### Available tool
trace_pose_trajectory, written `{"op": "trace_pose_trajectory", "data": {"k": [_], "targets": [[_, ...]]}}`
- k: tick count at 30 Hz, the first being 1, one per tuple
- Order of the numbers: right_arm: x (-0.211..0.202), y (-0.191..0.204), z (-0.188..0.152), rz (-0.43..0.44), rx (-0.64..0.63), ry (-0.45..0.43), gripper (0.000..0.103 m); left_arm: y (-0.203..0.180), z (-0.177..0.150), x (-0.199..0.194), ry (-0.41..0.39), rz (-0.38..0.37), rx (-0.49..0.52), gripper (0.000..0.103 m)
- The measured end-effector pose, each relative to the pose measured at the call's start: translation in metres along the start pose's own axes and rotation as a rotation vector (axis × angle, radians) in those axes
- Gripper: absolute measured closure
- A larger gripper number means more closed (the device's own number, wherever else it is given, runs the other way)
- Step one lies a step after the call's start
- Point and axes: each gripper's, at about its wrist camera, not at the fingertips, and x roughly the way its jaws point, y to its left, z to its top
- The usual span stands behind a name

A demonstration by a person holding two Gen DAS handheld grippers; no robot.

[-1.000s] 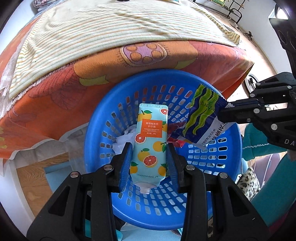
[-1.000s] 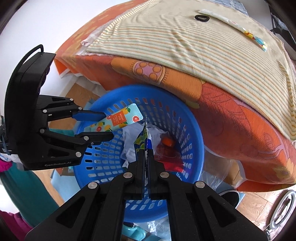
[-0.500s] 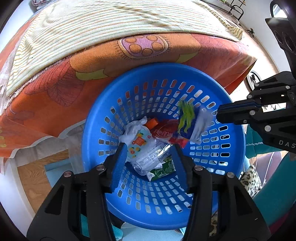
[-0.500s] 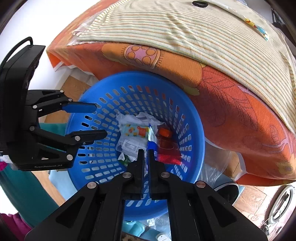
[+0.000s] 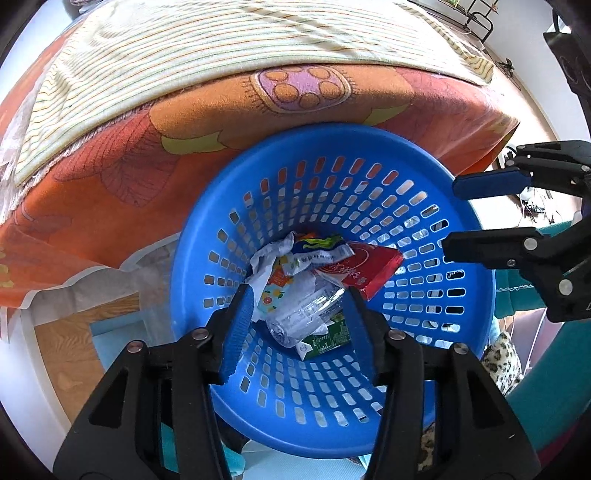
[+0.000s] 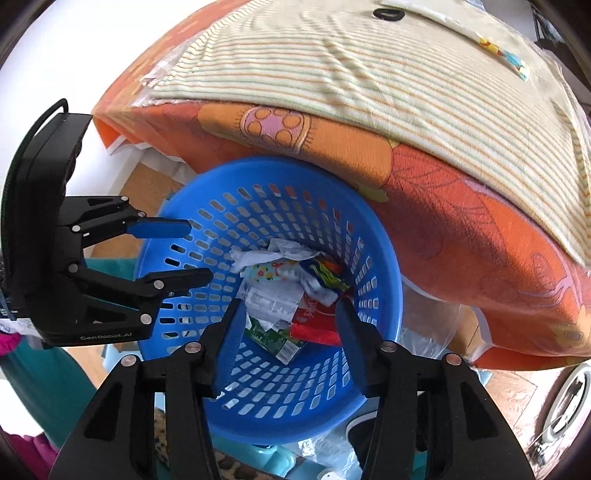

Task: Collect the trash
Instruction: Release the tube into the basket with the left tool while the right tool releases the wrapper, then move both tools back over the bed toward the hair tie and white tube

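Blue perforated plastic basket (image 5: pixel 436 258) sits below the edge of a table draped in an orange floral cloth (image 5: pixel 110 177), with a striped cream cloth (image 5: pixel 207 48) laid over the top. Both grippers hang above the basket, pointing steeply down into it.

Left gripper (image 5: pixel 301 317) — jaws apart, nothing between the pads; the trash seen between them lies far below on the basket floor. Right gripper (image 6: pixel 290 332) — jaws have just been opening and now stand apart, nothing between them.

Trash lies at the bottom of the basket, in one loose heap:
- green-and-yellow wavy snack wrapper (image 5: pixel 319 248) on top of the pile, toward the table side
- red packet (image 5: pixel 369 271) beside it, tilted against the basket wall
- fruit-print tube (image 5: pixel 273 291), partly buried under the wrapper and crumpled white paper (image 5: pixel 266 262)
- clear plastic bottle (image 5: pixel 303 314) lying on its side
- green carton (image 5: pixel 325 339) under the bottle, nearest the camera

In the right wrist view, a black ring-shaped object (image 6: pixel 388 14) and a long narrow wrapper (image 6: pixel 480 37) lie on the striped cloth — well apart from the basket. Wood floor (image 5: pixel 74 354) shows beside the basket.
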Motion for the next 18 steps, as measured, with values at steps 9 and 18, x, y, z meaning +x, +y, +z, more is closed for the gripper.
{"op": "trace_pose_trajectory", "data": {"k": [9, 18], "targets": [[-0.021, -0.001, 0.01, -0.042, -0.012, -0.08, 0.053, 0.006, 0.004, -0.005, -0.015, -0.004, -0.025, 0.051], [-0.046, -0.005, 0.022, -0.076, -0.008, -0.163, 0.046, 0.009, 0.018, -0.022, -0.061, -0.015, -0.045, 0.051]]}}
